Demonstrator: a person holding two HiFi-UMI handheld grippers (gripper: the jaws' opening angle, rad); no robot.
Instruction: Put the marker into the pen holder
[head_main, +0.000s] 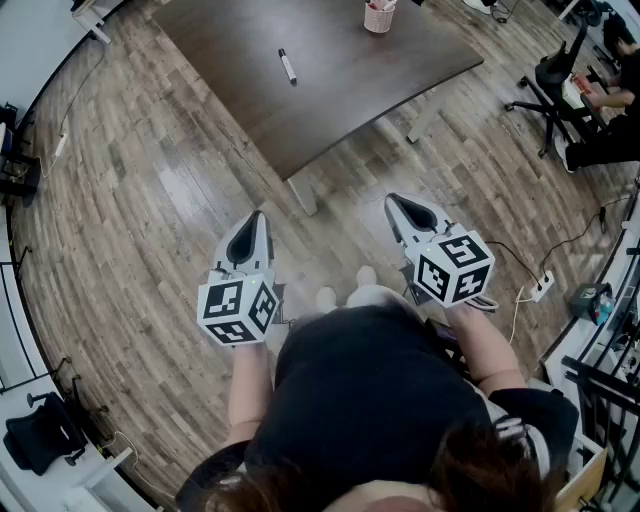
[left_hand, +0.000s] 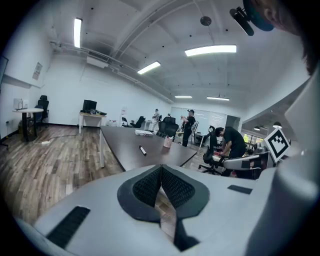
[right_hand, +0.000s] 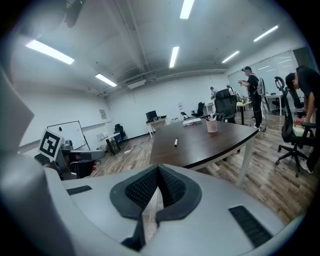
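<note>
Marker (head_main: 287, 66) lies on dark table (head_main: 350, 95) at 12 o'clock, pen holder (head_main: 379, 16) well apart at 1 o'clock. Jaws of left gripper (head_main: 257, 220) and right gripper (head_main: 396, 204) pressed together, empty, over floor (head_main: 150, 200). Office chair (head_main: 548, 82) at 2 o'clock.

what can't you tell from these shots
- Pale pink pen holder cup: the head view's top edge clips it, and its contents are too small in both gripper views.
- Black-and-white marker on the dark brown table: too small to tell which end is capped.
- Wooden floor right under the person: hidden by their black-shirted torso in the head view.
</note>
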